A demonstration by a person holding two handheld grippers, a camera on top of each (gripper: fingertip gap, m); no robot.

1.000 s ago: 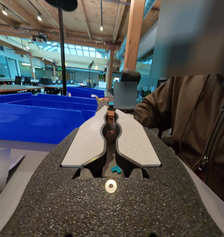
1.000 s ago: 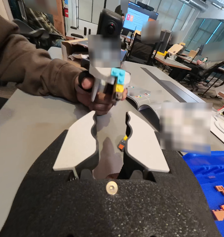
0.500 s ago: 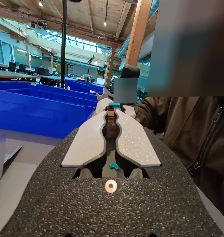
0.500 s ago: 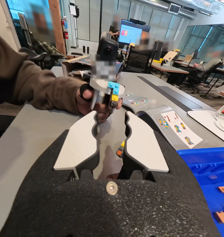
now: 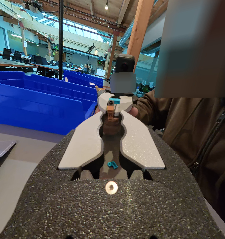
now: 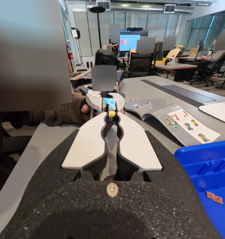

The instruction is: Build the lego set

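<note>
A small lego model is held in the air between the two grippers, which face each other. In the right wrist view it shows a light blue L plate, a yellow stud [image 6: 112, 113] and a black piece. In the left wrist view its brown part [image 5: 110, 109] shows. My right gripper [image 6: 112, 114] is shut on its lower part. My left gripper [image 5: 112, 113] is slightly open around the model, with a small gap at each side. Each gripper also shows in the other's view: the right [image 5: 115, 105] and the left [image 6: 108, 102]. A loose teal L plate [image 5: 112, 165] lies on the table under the left gripper.
Blue bins [image 5: 38, 103] stand on the left in the left wrist view. An open instruction booklet [image 6: 173, 124] lies on the grey table. A blue bin [image 6: 206, 168] at the right holds brown plates [image 6: 214, 199]. A white pad [image 6: 219, 113] lies beyond. A person's brown sleeve [image 5: 186, 129] is close. Left and right tips are no more than a few centimetres apart.
The right gripper moved up to the model and shut on it; it was open before. The left gripper's fingers have spread a little. The grippers have come closer together.
</note>
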